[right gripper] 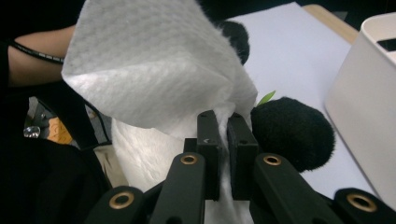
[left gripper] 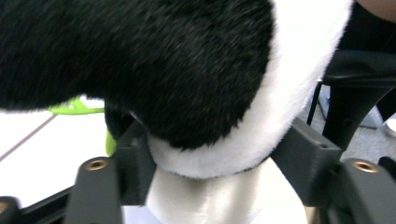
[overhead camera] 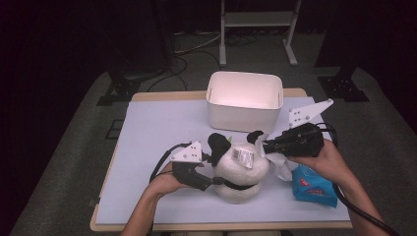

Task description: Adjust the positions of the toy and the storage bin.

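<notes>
A black-and-white panda plush (overhead camera: 241, 172) lies on the table's front middle, a paper tag (overhead camera: 243, 156) on its top. My left gripper (overhead camera: 216, 181) comes in from the left and is shut on the plush; in the left gripper view the pads (left gripper: 135, 168) press into the plush's fur (left gripper: 187, 70) from both sides. My right gripper (overhead camera: 263, 146) reaches from the right, shut on a white tissue (right gripper: 154, 70) held against the plush. Its jaws (right gripper: 226, 135) pinch the sheet's lower edge, beside a black plush part (right gripper: 292, 130).
A white bin (overhead camera: 244, 101) stands at the table's back middle, close behind the plush. A blue wipe packet (overhead camera: 312, 186) lies at the front right under the right forearm. The pale table mat (overhead camera: 157, 128) stretches to the left.
</notes>
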The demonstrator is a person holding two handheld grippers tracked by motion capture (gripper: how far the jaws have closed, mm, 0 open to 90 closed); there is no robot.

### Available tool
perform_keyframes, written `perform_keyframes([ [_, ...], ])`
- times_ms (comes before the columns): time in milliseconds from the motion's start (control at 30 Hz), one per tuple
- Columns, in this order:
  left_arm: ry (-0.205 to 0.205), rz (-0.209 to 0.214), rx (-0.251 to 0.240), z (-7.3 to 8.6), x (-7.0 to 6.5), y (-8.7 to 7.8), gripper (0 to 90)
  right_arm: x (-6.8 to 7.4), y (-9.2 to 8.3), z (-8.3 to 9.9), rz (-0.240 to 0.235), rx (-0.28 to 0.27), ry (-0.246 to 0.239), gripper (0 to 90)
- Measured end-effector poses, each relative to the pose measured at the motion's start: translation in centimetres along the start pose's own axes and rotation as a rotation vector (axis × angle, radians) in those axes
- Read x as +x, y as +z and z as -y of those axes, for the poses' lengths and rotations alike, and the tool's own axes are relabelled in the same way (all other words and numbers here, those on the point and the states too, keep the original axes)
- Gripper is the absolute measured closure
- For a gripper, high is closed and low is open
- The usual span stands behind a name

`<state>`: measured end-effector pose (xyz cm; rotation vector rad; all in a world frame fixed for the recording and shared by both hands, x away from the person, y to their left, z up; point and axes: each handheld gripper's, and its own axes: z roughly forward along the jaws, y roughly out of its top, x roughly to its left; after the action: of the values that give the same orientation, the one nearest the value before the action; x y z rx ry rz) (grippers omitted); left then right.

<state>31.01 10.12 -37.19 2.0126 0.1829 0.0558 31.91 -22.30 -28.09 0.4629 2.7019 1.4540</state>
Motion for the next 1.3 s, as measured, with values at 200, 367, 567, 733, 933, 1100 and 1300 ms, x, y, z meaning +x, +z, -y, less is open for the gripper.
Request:
perform_keyframes([
  [200, -0.045, 0.021, -0.024, -0.1, 0.2, 0.7, 19.6, 0.2, -0.2, 1.0, -0.015, 0.008, 0.012, 85.2],
  [367, 0.034, 0.002, -0.031, -0.8, -0.2, 0.6, 34.3, 0.3, -0.2, 1.4, -0.027, -0.019, 0.018, 85.2],
  [567, 0.082, 0.000, -0.014, -0.6, -0.7, 0.0, 40.6, 0.6, 0.1, 1.0, -0.061, -0.045, 0.011, 85.3],
  [733, 0.090, 0.000, -0.020, -0.4, -0.9, 0.0, 42.2, 0.5, -0.3, 0.8, -0.043, -0.047, 0.009, 85.2],
  [933, 0.104, 0.011, -0.024, -0.4, -1.0, 0.1, 42.3, -0.2, -0.6, 0.0, -0.009, -0.043, 0.011, 85.2],
  [1100, 0.105, 0.016, -0.027, -0.4, -1.0, 0.2, 42.4, -1.1, -0.3, -0.4, 0.004, -0.036, 0.021, 85.2],
  [1300, 0.105, 0.018, -0.025, -0.3, -1.0, 0.1, 42.4, -1.4, -0.1, -0.5, 0.018, -0.028, 0.027, 85.0],
])
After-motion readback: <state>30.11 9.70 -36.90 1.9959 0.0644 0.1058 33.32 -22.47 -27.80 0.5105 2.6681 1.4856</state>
